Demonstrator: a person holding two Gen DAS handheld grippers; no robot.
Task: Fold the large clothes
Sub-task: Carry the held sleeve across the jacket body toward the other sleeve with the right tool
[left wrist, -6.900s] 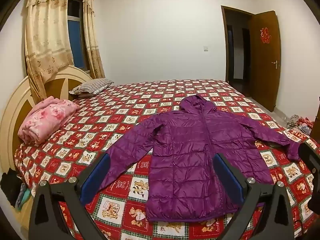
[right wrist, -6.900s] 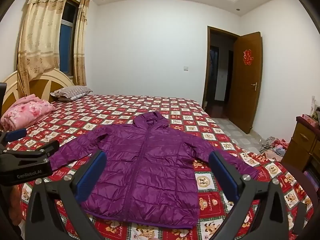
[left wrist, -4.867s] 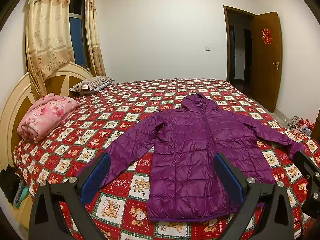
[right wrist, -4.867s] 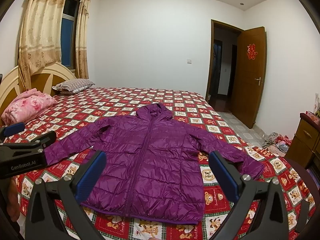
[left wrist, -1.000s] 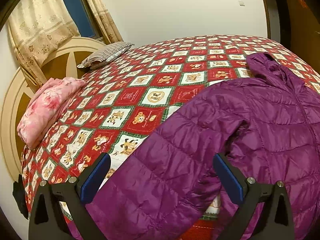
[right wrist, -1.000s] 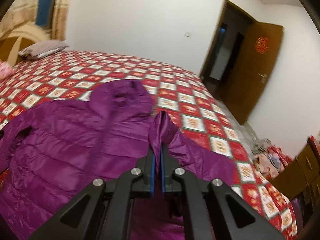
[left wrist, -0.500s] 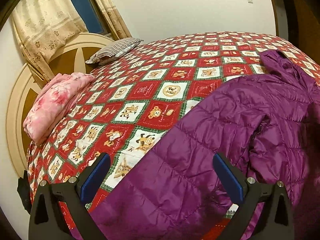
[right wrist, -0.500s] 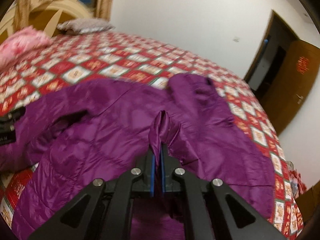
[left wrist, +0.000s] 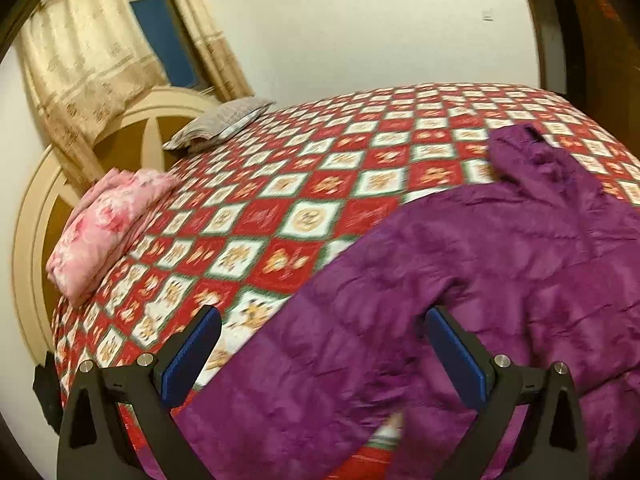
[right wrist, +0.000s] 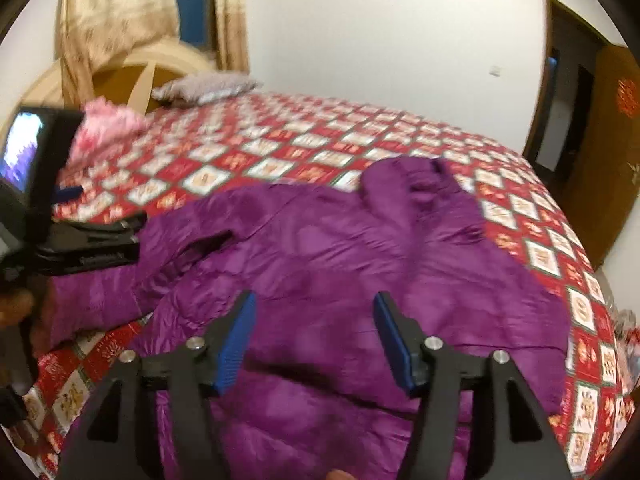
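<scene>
I hold both tongs tilted downward over the bed. My right tongs [right wrist: 314,334] have just been opening; their blue ribbed pads [right wrist: 234,344] now stand apart with nothing pinched, and the purple quilted puffer jacket [right wrist: 340,264] lies just beyond and beneath them, its right sleeve folded across the body. My left tongs [left wrist: 320,354] gape wide and empty above the jacket's glossy left sleeve [left wrist: 320,360]. Ahead stretches the red-and-white checked bedspread [left wrist: 280,200]; left of my left tongs lies a folded pink floral blanket [left wrist: 108,224].
</scene>
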